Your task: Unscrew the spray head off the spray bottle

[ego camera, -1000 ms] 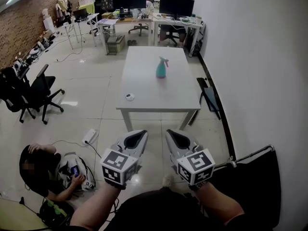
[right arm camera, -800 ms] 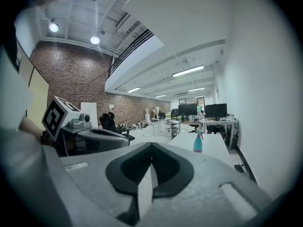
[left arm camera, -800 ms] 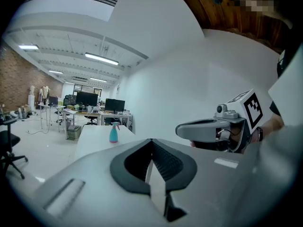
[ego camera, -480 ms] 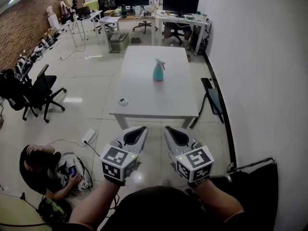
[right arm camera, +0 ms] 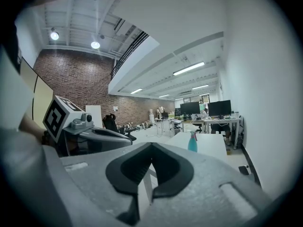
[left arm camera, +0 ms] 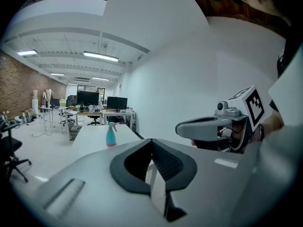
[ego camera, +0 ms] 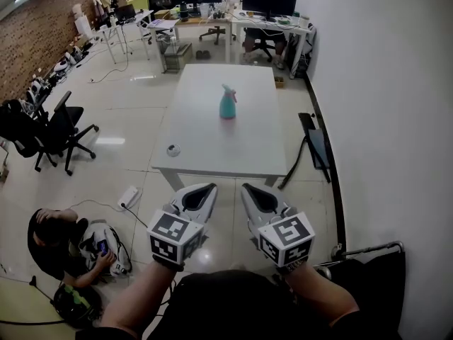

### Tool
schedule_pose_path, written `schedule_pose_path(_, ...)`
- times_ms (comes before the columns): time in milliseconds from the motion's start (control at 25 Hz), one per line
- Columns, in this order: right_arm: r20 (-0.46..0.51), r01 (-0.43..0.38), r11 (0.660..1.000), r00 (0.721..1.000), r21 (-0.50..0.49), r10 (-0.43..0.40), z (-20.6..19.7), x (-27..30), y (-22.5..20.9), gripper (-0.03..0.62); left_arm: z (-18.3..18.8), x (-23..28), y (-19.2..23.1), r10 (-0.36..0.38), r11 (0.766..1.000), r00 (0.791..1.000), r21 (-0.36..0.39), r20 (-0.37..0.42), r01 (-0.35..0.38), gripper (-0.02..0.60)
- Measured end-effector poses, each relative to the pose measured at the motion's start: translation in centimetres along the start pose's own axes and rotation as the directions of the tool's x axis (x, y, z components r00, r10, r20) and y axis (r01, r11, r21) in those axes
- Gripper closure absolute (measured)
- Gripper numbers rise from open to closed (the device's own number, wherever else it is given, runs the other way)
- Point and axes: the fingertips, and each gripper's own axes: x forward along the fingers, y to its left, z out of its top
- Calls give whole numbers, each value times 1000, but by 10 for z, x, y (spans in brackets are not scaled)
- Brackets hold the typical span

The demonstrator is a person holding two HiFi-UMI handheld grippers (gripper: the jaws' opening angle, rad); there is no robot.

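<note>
Holding nothing, left gripper [ego camera: 208,188], right gripper [ego camera: 246,188] fingers [right arm camera: 168,171] meet.

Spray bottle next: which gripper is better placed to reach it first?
Right, narrowly. Both the left gripper and right gripper are shut, empty, side by side short of the table, the spray bottle centred ahead; only the small round object sits on the left's side.

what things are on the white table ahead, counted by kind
spray bottle: 1
small round object: 1
total: 2
</note>
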Motion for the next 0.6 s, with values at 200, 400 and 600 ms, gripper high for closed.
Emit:
schedule_pose_path(200,-8,-7,1000,1000,15,7,-3,3,-11,603,1,11,0,10,1000,1000,-1,-5,-10,565)
schedule_pose_path(400,-16,-8,1000,1000,20,8,-6,9,-18,603,2,18,3,9,1000,1000,-7,-1,-9,565)
schedule_pose_path(600,-24,1,1000,1000,18,-1,-6,19,-26,603,2,30,12,-3,1000,1000,-20,-3,3,565)
